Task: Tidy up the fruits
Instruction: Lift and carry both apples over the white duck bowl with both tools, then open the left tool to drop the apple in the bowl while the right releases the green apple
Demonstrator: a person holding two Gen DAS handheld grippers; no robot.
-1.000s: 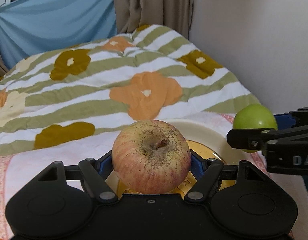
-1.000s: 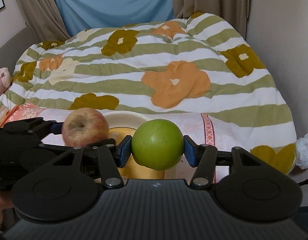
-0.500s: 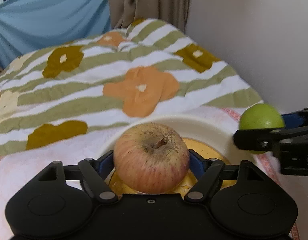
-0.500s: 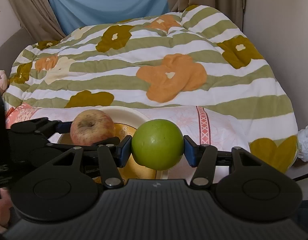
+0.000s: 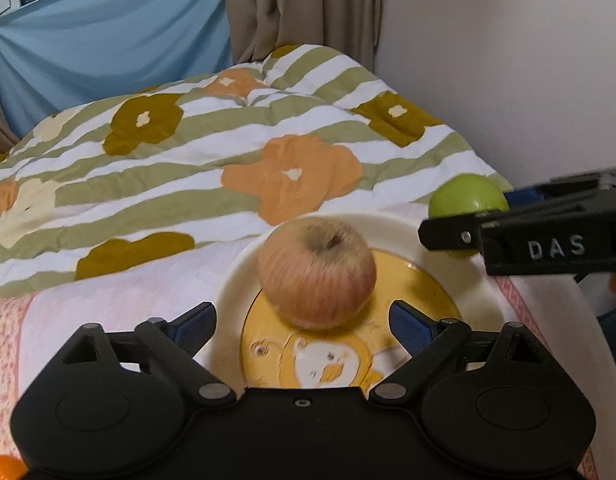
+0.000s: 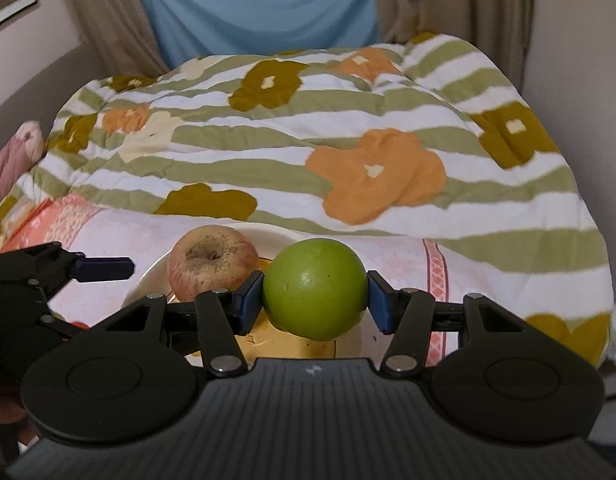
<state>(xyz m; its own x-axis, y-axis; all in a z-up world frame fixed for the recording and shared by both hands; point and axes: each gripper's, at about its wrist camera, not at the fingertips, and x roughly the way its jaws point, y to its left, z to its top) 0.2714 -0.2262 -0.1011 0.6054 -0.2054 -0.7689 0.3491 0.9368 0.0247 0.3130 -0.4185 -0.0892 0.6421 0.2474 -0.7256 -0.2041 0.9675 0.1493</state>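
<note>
At the far left edge of the bed, a pink cloth bundle (image 6: pixel 12 156) lies against the grey wall. Next to it spreads the quilt (image 5: pixel 212 168), striped green and white with orange, mustard and cream flowers, covering most of the bed up to the blue sheet (image 5: pixel 108 52) and the beige curtain (image 5: pixel 304 4) hung behind. At the near edge of the bed the quilt gives way to a pink patterned sheet (image 5: pixel 120 292).

The left gripper (image 5: pixel 302 322) hovers low over that near edge, its 2 blue-padded jaws spread wide and holding nothing. Just past its fingertips, the red apple (image 5: pixel 317 272) sits on the plate (image 5: pixel 392 228), on the yellow centre with a duck drawing, stem hollow turned up. It touches neither jaw. The plate is white-rimmed and rests on the pink sheet near the right side of the bed.

Further right, the right gripper (image 6: pixel 315 299) has its 2 jaws pressed against the sides of the green apple (image 6: pixel 315 288), gripping it. In the right wrist view, this apple hangs above the right part of the plate, just beside the red apple and apart from it. In the left wrist view, the gripper's black finger, lettered DAS, crosses in front of the green apple above the plate's right rim. At the right edge stands the plain pale wall (image 5: pixel 508 60).
</note>
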